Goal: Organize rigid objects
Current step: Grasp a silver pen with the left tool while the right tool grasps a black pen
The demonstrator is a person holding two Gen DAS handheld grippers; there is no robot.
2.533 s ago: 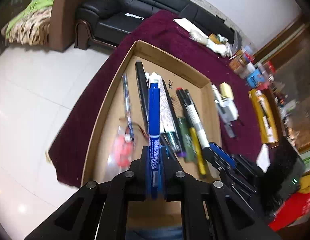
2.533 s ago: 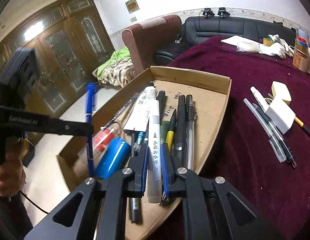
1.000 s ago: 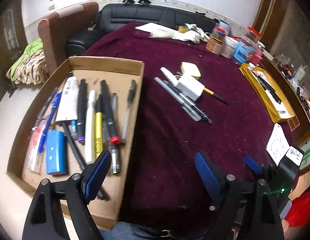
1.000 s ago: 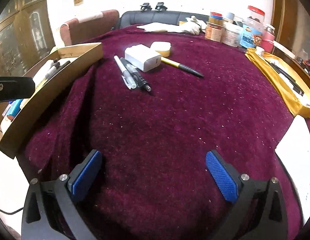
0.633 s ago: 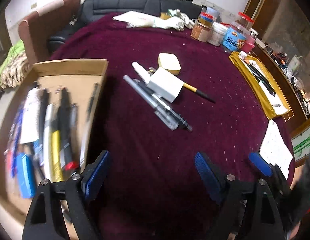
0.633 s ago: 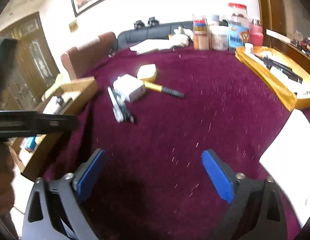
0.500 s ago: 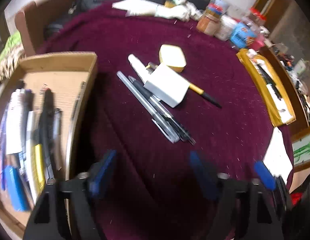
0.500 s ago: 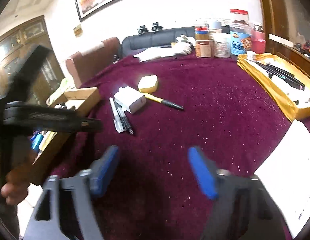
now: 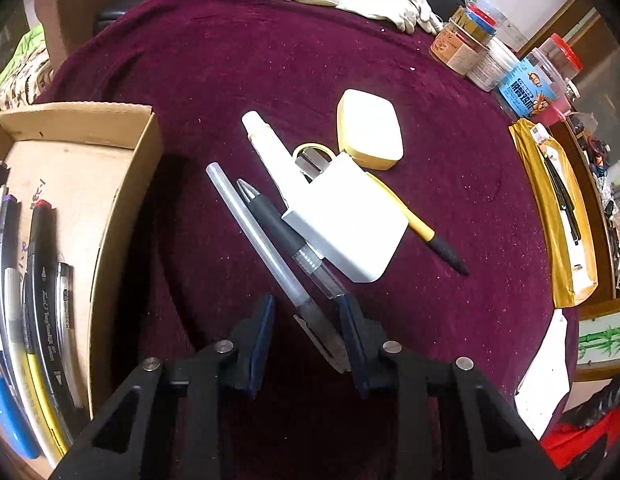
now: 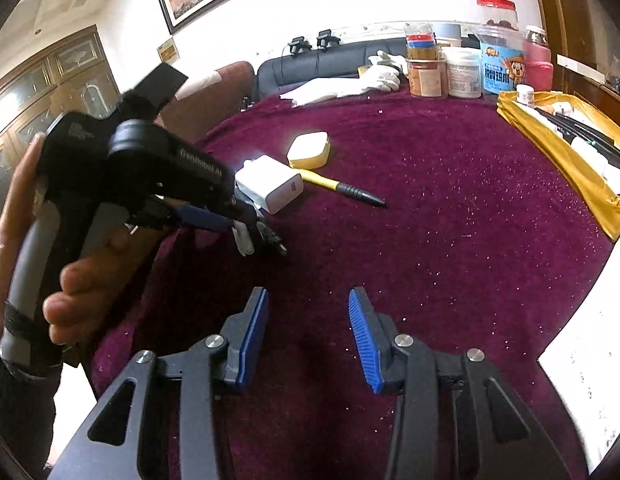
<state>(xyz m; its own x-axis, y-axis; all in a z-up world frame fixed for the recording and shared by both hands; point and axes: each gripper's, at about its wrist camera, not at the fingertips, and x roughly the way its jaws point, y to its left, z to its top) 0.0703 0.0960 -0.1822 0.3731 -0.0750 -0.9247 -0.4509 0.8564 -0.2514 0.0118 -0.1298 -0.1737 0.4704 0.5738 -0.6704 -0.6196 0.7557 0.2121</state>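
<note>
Since the previous frame the left gripper had swung away from the cardboard box and dropped over the loose pens on the maroon cloth, so pickup of the next one looked underway. Its jaws had just been closing, with the clear pen lying slantwise between them, not pinched yet as far as I could tell. Meanwhile the right gripper hovered with jaws half-spread, also closing, nothing between them.
</note>
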